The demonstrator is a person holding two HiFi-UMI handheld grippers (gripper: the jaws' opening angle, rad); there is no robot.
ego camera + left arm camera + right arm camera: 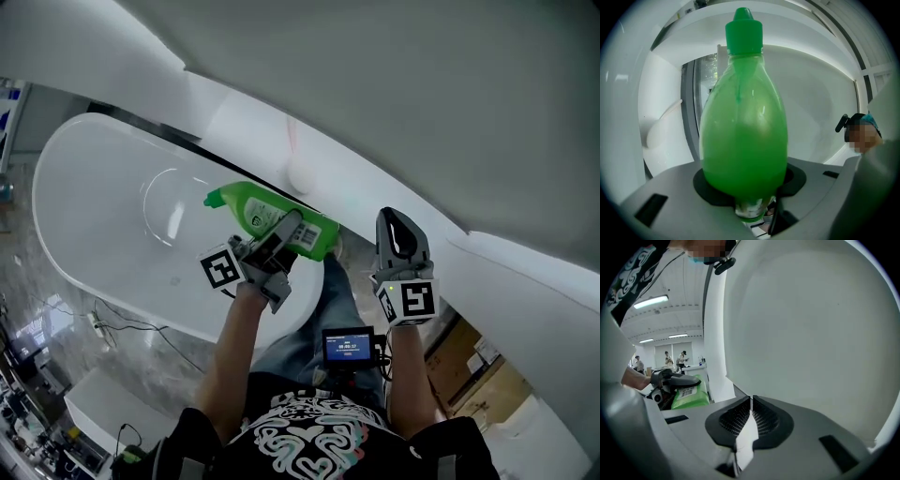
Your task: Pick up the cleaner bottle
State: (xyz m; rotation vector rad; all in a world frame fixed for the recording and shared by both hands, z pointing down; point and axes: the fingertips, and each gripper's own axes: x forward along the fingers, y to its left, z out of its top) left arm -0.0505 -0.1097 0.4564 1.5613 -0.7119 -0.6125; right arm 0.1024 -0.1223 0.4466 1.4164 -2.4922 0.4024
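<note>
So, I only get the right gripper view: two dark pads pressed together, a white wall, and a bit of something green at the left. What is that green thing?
Observer: A plastic bottle of cleaner. The left gripper is clamped around its lower body.
Operator: Is it open? Could it spill?
Observer: The left gripper view shows a pointed green cap sitting on the neck.
Operator: And where is it being held?
Observer: In the head view it lies on its side in the grip, seemingly over the near end of a white bathtub, with the cap pointing out over the tub.
</note>
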